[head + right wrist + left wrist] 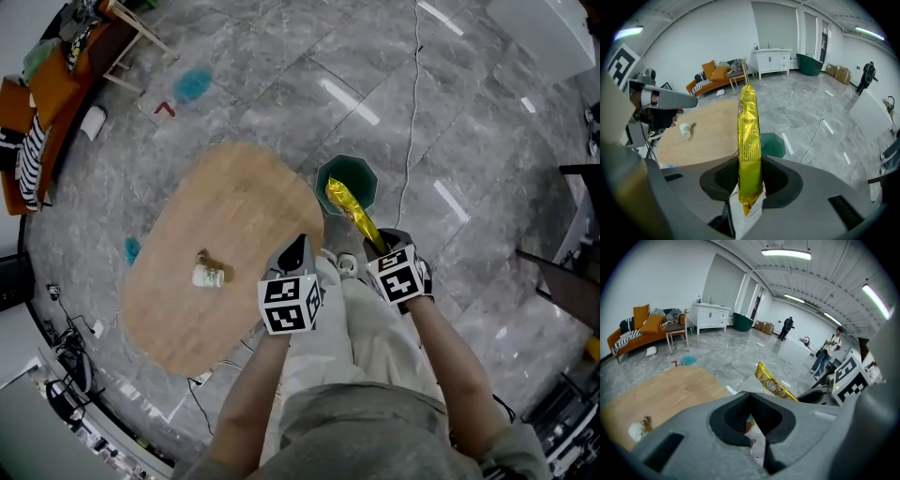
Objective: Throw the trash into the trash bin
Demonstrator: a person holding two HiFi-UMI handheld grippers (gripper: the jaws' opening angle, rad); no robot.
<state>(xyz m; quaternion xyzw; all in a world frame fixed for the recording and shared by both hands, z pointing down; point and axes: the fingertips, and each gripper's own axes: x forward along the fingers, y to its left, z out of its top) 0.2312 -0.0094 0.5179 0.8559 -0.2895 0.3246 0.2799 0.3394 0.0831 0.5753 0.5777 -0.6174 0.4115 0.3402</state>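
Pinching the lower end of the yellow snack wrapper (749,136), the right gripper (750,183) is holding it upright close above the green trash bin (362,174) beside the wooden table (220,202), while the left gripper (751,422) is hanging alongside, jaws pressed together.

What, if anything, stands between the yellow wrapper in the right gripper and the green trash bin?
Nothing visible does. The right gripper grips the yellow wrapper, whose far end overlaps the green trash bin's open mouth in the head view. The wooden table lies beside the bin, not across it.
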